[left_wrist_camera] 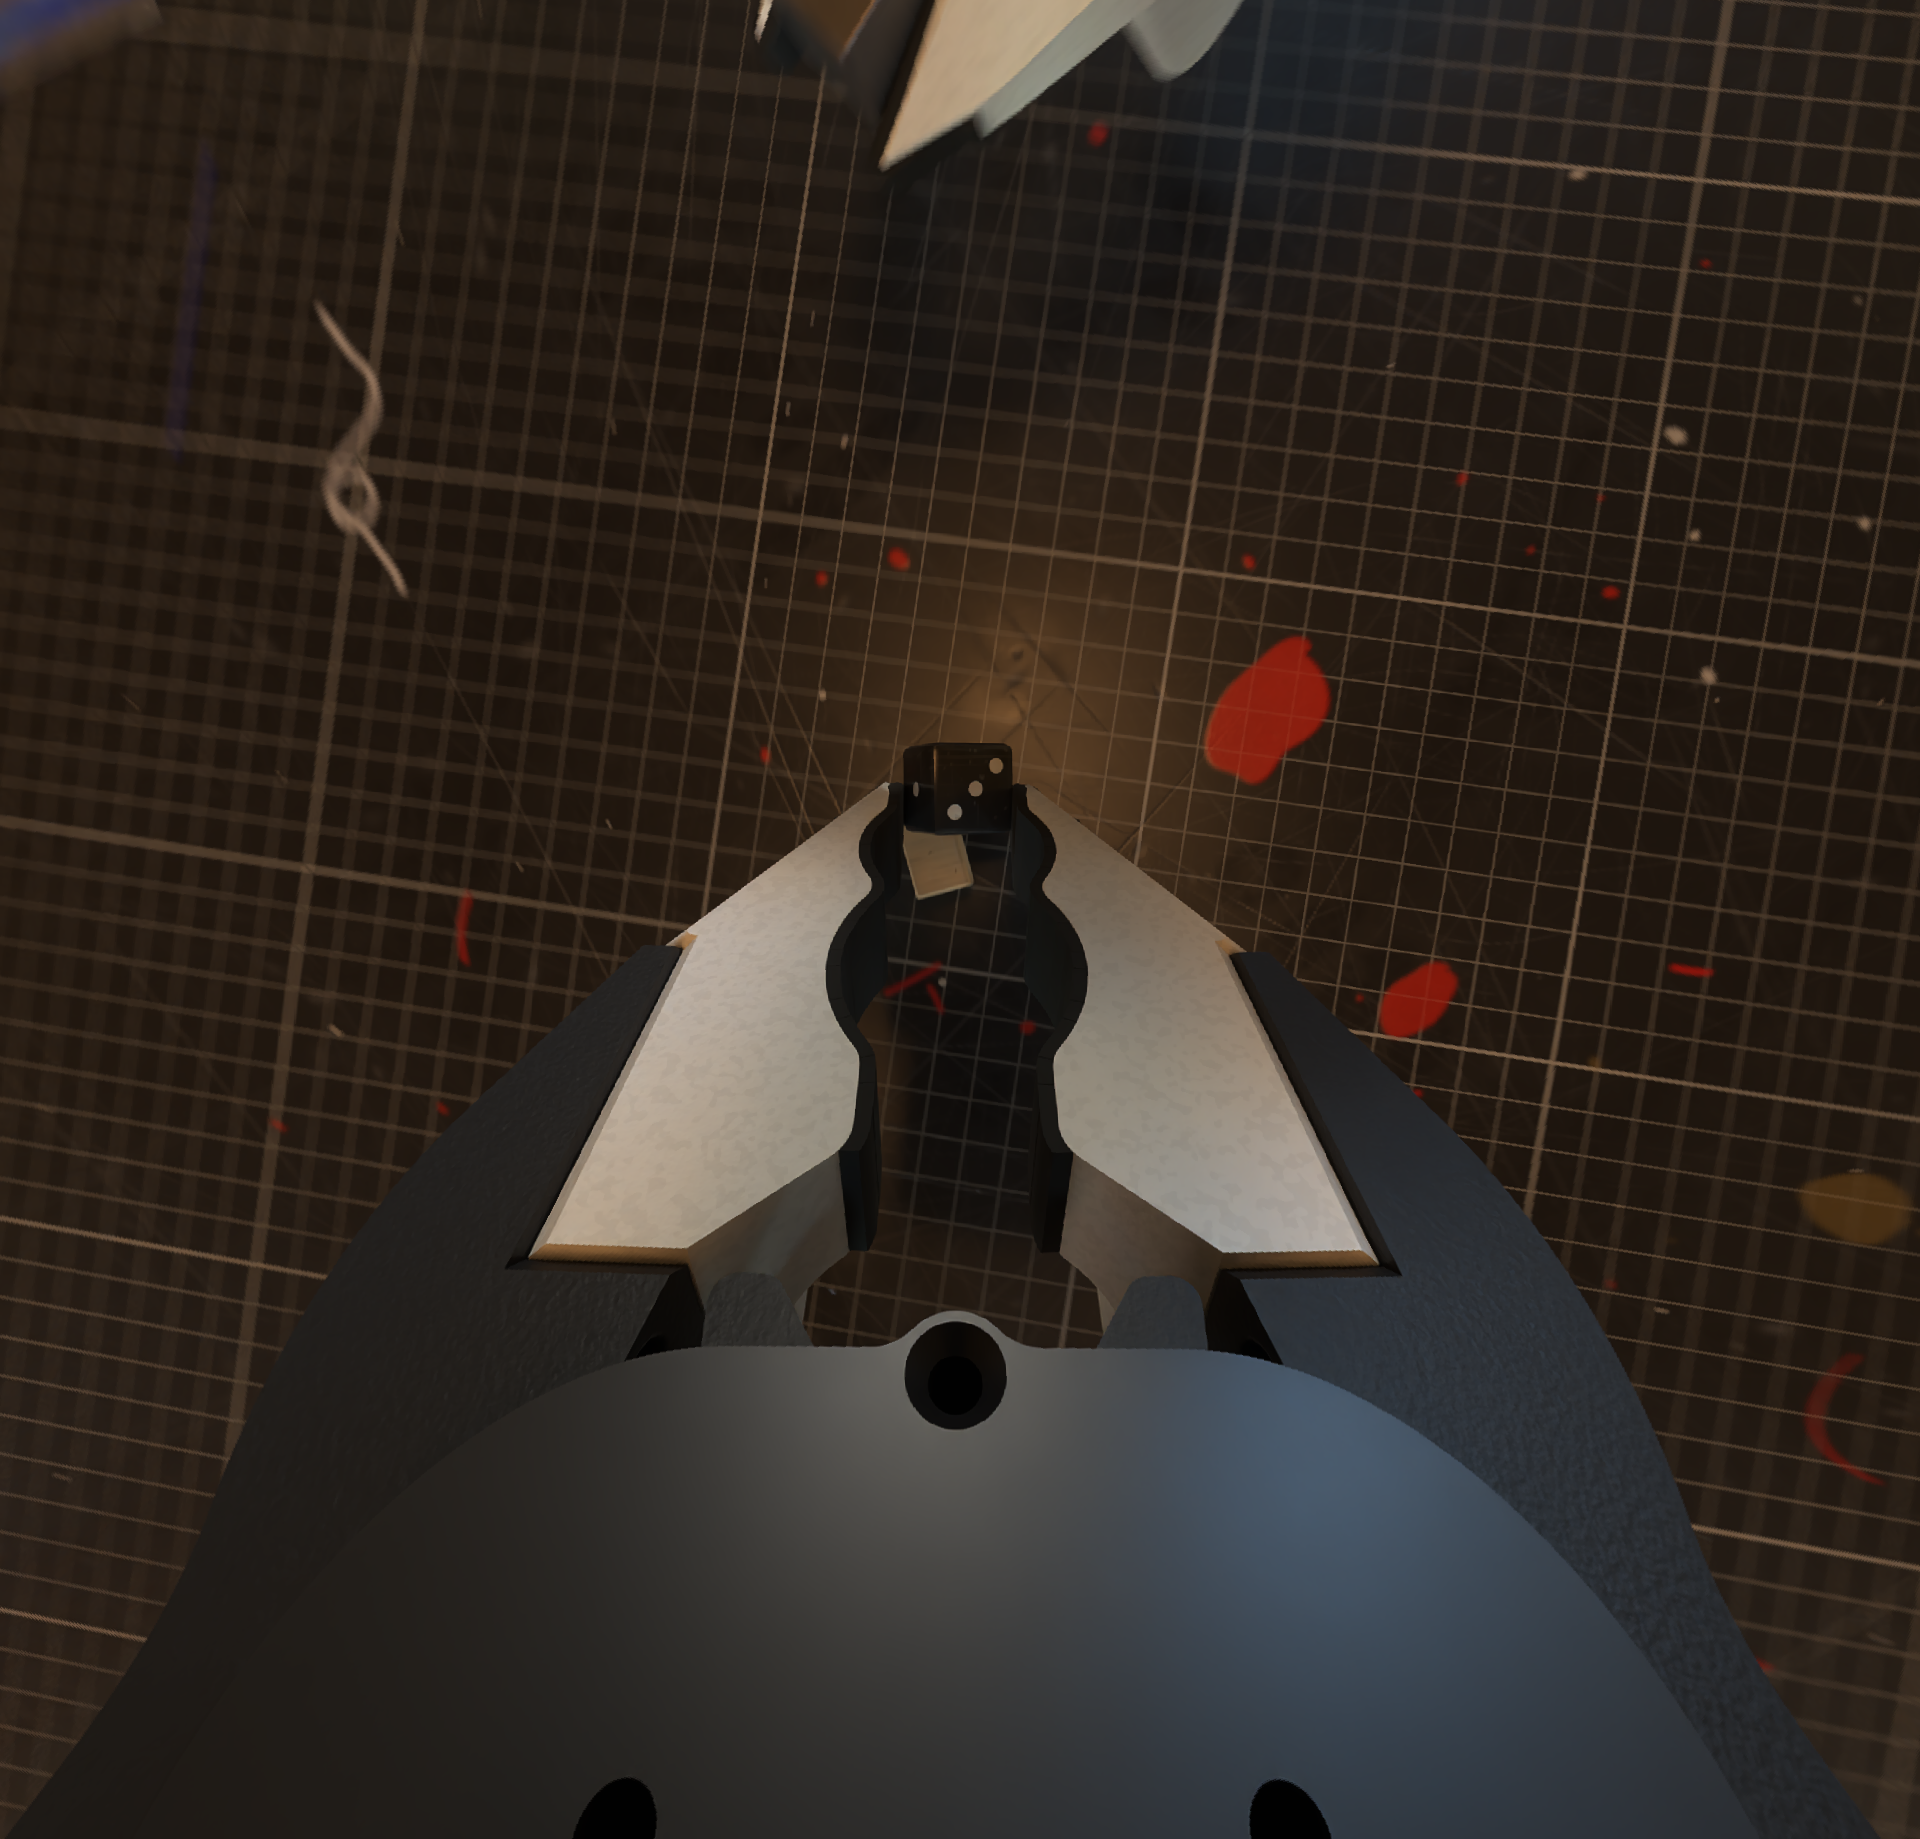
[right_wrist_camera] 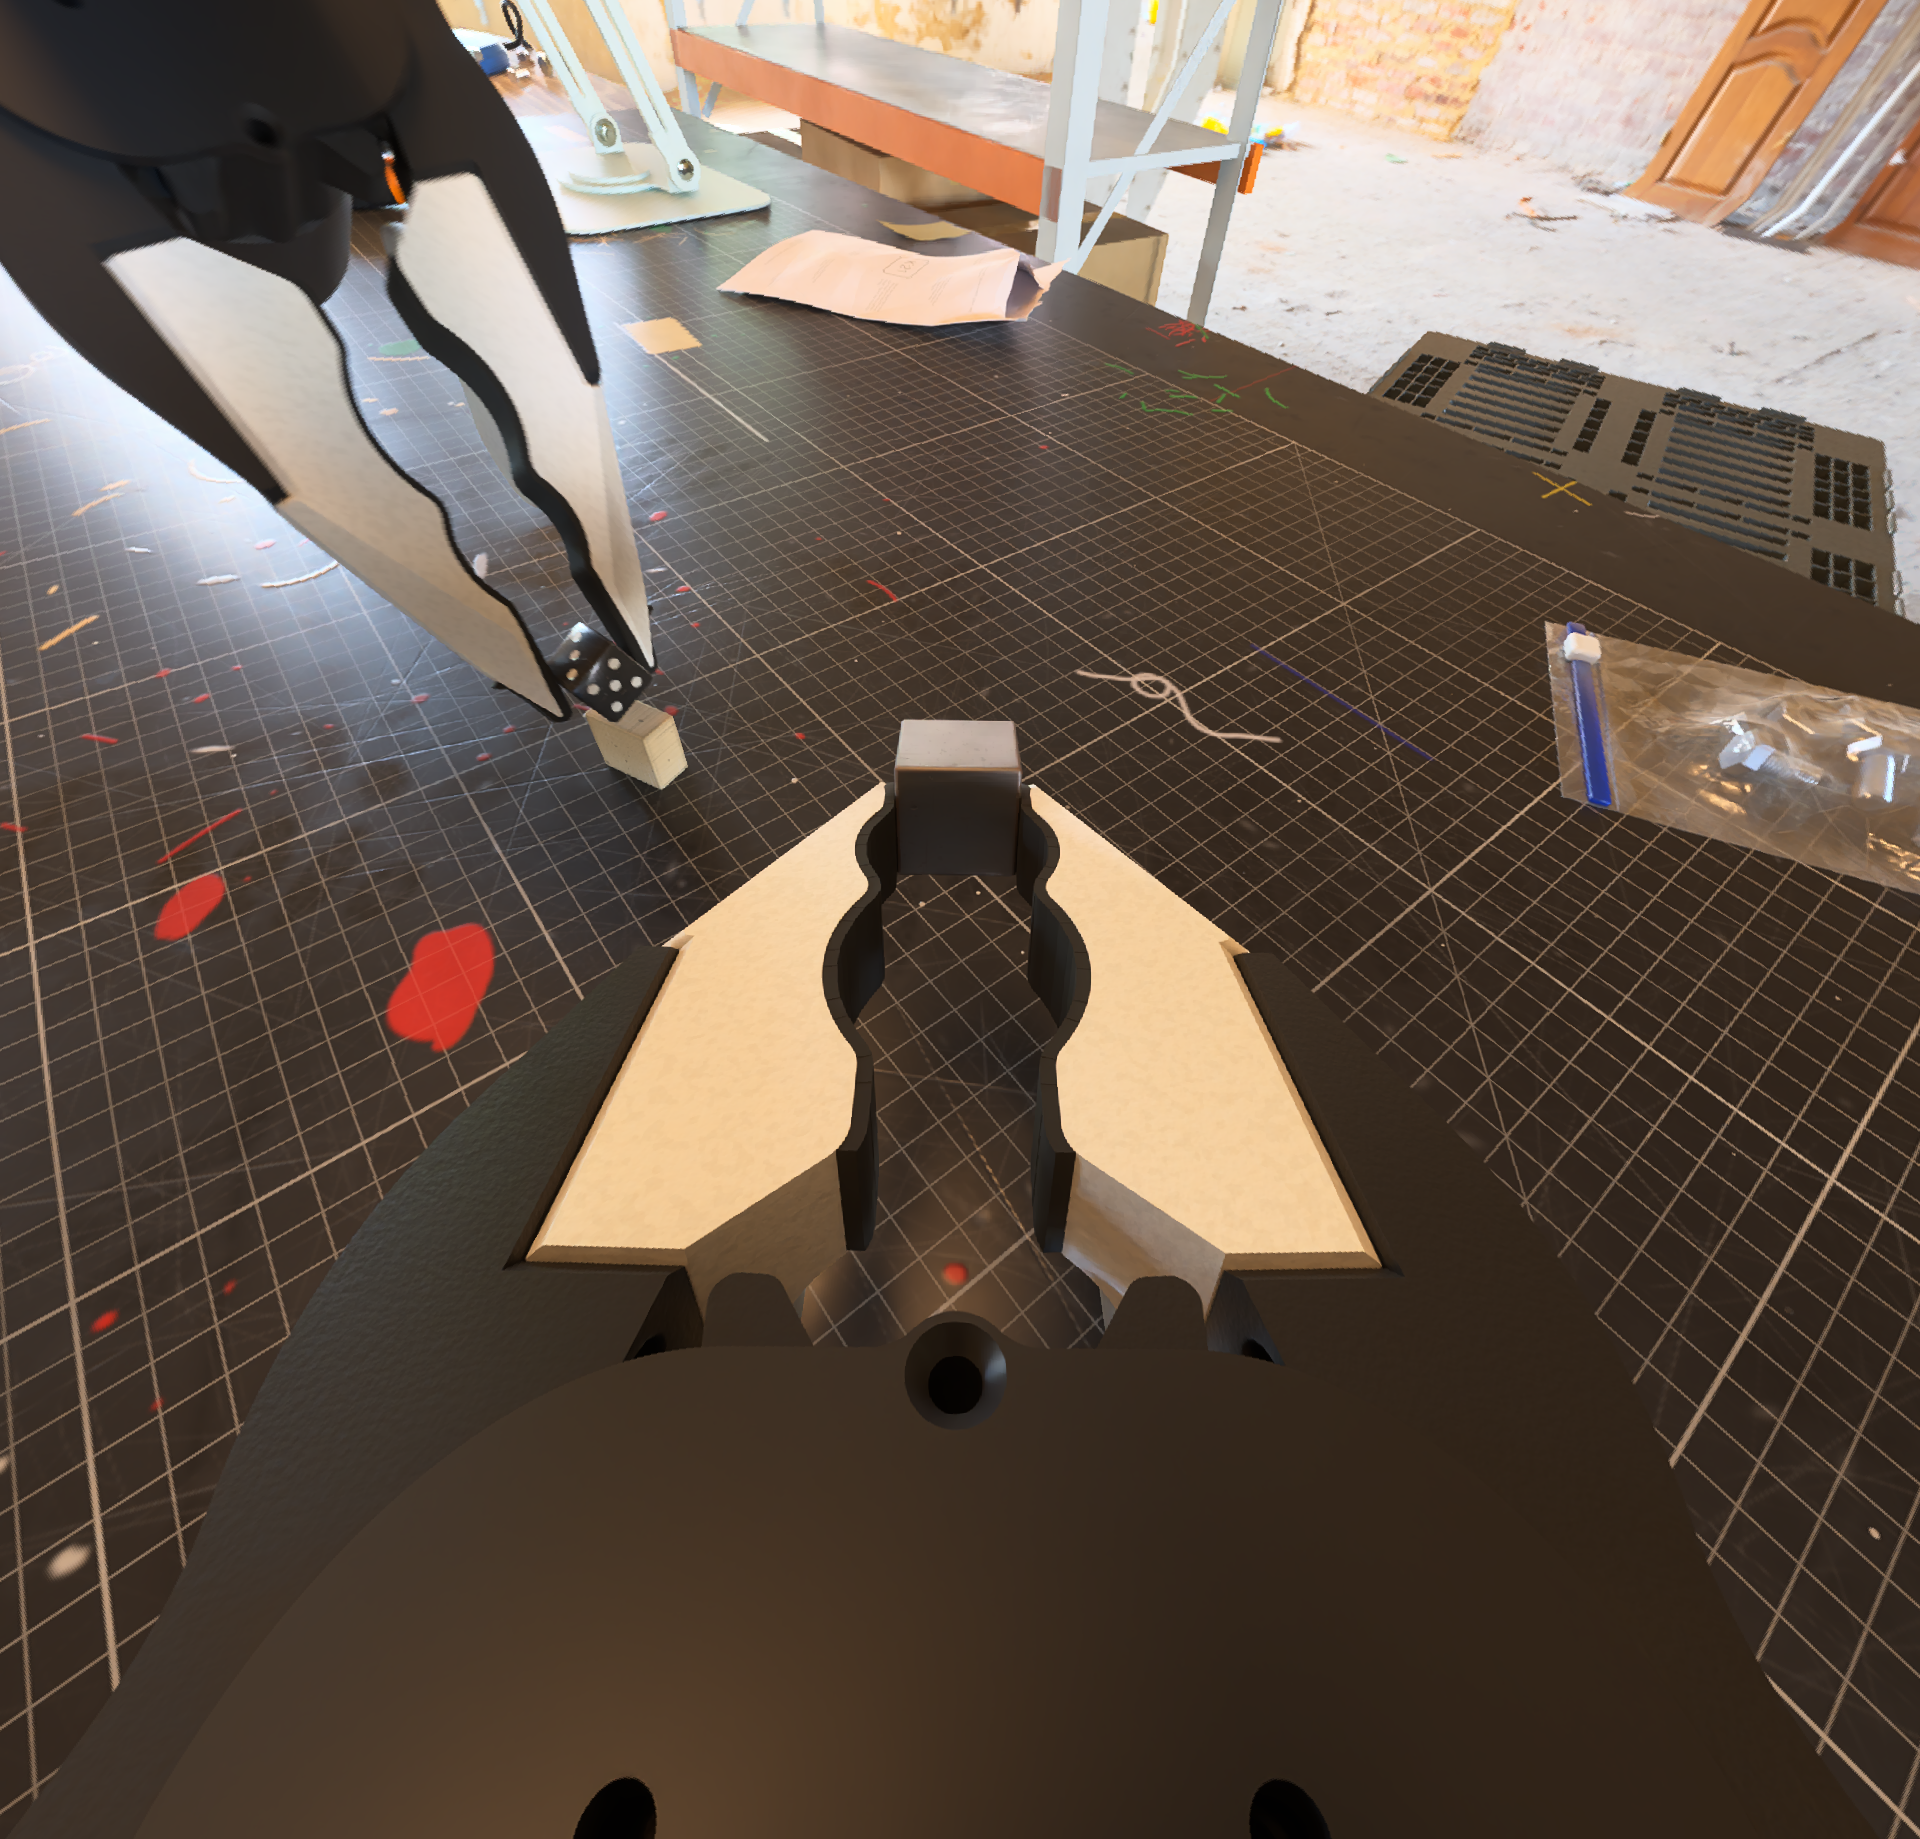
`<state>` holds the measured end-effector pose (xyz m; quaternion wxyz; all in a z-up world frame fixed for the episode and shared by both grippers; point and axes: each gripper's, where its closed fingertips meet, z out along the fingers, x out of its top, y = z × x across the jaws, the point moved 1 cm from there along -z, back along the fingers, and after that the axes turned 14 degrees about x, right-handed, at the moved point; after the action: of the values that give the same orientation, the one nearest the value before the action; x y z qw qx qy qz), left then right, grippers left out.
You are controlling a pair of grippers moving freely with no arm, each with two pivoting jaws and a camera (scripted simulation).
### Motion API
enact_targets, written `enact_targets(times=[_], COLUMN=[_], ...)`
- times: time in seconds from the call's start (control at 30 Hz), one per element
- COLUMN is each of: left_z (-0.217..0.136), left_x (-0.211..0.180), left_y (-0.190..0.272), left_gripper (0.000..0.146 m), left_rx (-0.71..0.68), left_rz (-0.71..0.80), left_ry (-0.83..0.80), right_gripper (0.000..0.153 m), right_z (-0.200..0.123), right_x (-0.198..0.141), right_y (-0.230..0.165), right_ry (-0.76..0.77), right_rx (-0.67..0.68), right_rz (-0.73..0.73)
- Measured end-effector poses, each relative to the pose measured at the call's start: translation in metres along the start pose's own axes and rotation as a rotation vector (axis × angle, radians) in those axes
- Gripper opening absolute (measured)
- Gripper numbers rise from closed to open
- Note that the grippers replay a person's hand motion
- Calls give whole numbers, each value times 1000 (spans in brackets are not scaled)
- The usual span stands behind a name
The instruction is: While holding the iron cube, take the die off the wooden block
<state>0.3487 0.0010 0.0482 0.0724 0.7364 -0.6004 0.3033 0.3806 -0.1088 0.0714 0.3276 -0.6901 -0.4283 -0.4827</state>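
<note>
My left gripper (left_wrist_camera: pixel 956 792) is shut on a black die (left_wrist_camera: pixel 956 790) with white pips, held at its fingertips. In the right wrist view the die (right_wrist_camera: pixel 603 675) is tilted and sits right over the small pale wooden block (right_wrist_camera: pixel 644 745), which rests on the black cutting mat (right_wrist_camera: pixel 1143 542); I cannot tell whether they touch. The block (left_wrist_camera: pixel 940 867) also shows just under the die in the left wrist view. My right gripper (right_wrist_camera: pixel 956 792) is shut on the grey iron cube (right_wrist_camera: pixel 956 797), above the mat to the right of the block.
A clear bag of screws (right_wrist_camera: pixel 1745 750) lies at the right. A paper sheet (right_wrist_camera: pixel 883 277), a lamp base (right_wrist_camera: pixel 644 189) and a metal shelf frame (right_wrist_camera: pixel 935 106) stand at the back. A black grille panel (right_wrist_camera: pixel 1662 459) lies past the mat's right edge.
</note>
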Motion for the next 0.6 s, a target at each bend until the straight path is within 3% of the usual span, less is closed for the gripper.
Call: enact_targets(times=[0.1,0.23,0.33,0.43,0.6], left_z=[-13,-43,-64,-70,-66], left_x=[16,44,53,54,52], left_y=[6,7,3,1,-1], left_gripper=[20,20,20,20,20], left_rx=[-5,-235,-361,-439,-454], left_rz=[-11,-350,-507,-628,-716], left_ry=[174,523,716,767,746], right_gripper=[22,22,22,22,22], right_z=[0,0,0,0,0], right_x=[0,0,0,0,-1], right_y=[0,0,1,1,1], right_ry=[0,0,-1,-2,-2], right_rx=[0,2,0,-1,0], right_rz=[1,8,6,8,12])
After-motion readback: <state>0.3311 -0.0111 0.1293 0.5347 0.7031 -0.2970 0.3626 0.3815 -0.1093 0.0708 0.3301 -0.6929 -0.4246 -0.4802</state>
